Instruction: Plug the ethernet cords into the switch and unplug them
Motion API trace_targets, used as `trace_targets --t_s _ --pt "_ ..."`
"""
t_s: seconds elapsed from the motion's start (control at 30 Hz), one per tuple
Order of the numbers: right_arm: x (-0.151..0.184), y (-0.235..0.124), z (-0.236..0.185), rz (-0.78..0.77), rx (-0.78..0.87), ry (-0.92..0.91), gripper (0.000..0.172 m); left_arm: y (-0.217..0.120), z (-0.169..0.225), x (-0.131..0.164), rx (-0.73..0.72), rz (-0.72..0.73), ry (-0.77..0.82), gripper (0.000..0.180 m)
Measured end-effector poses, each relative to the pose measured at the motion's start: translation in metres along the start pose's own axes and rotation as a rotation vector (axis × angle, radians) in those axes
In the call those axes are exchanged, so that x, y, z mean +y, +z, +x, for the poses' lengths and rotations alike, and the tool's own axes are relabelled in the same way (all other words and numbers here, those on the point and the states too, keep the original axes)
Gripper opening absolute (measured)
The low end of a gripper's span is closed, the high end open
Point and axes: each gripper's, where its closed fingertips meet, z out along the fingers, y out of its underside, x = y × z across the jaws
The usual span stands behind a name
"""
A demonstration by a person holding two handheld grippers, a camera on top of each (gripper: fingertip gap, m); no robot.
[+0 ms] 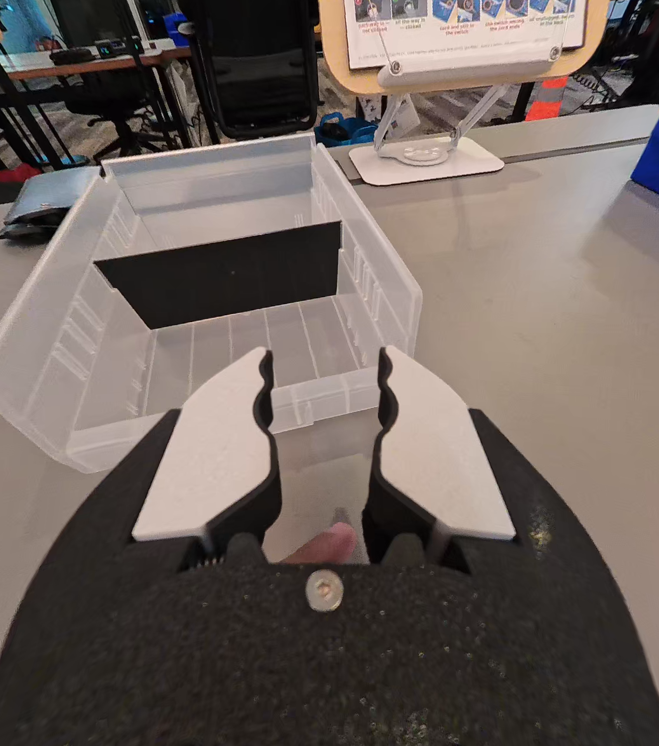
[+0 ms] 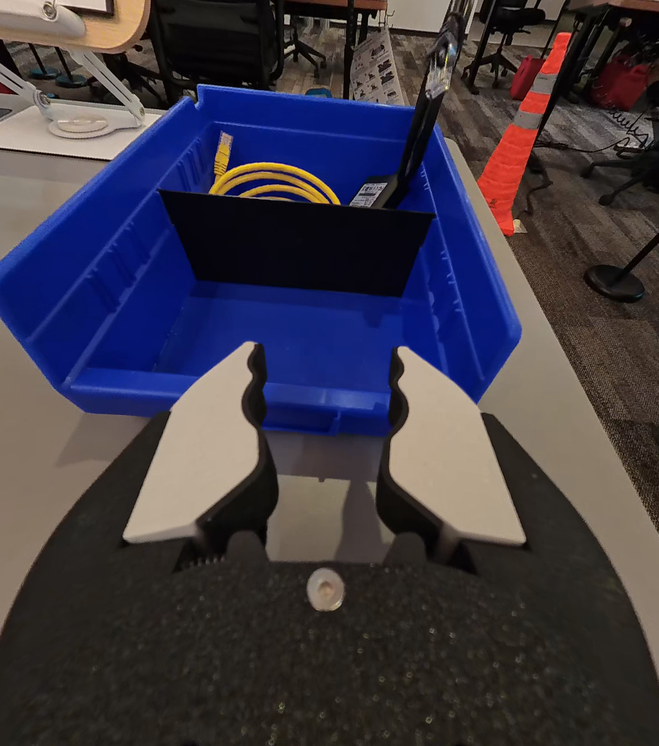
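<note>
1. Left hand-held gripper (image 1: pixel 324 363), lower centre, has its fingers apart and bare before a clear bin (image 1: pixel 17 363) on the bench (image 1: pixel 541 323).
2. Right hand-held gripper (image 2: pixel 327 359), fingers apart, bare, faces a blue bin (image 2: pixel 57 290).
3. Yellow ethernet cord (image 2: pixel 275 177) lies coiled in its far compartment, upper centre, beside a black switch (image 2: pixel 376 189).

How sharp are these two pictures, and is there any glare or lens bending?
Left wrist view: clear bin fairly sharp, grey table carrying soft reflections, background desks bowed by the wide lens. Right wrist view: blue bin sharp, black cable's clear plug smeared, tool base soft at the bottom.
</note>
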Motion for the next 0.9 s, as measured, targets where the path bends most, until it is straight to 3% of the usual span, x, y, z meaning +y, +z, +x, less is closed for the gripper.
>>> trace_targets --t_s 0.47,0.53,0.7,0.77,0.8,0.87,0.9 --pt "-0.001 0.003 -0.011 0.012 -0.052 0.005 0.06 0.005 0.015 0.004 0.072 -0.026 -0.023 0.051" --pt "-0.007 0.003 -0.036 0.035 -0.164 0.015 0.061 0.007 0.02 0.005 0.071 -0.026 0.008 0.051" --pt "-0.005 0.003 -0.151 0.005 -0.53 0.005 0.069 0.005 0.038 -0.001 0.114 -0.011 0.017 0.051" --pt "-0.009 -0.003 -0.191 -0.018 -0.656 0.016 0.093 0.002 0.052 -0.006 0.144 -0.002 0.021 0.051" --pt "-0.011 -0.01 -0.207 -0.028 -0.741 -0.014 0.091 0.001 0.062 -0.008 0.165 0.001 0.028 0.051" --pt "-0.026 -0.051 -0.239 0.089 -1.047 -0.052 0.056 0.001 0.094 -0.012 0.233 0.008 0.049 0.052" --pt "-0.037 -0.059 -0.237 0.16 -1.042 -0.022 0.065 0.003 0.115 -0.014 0.275 0.001 0.072 0.053"
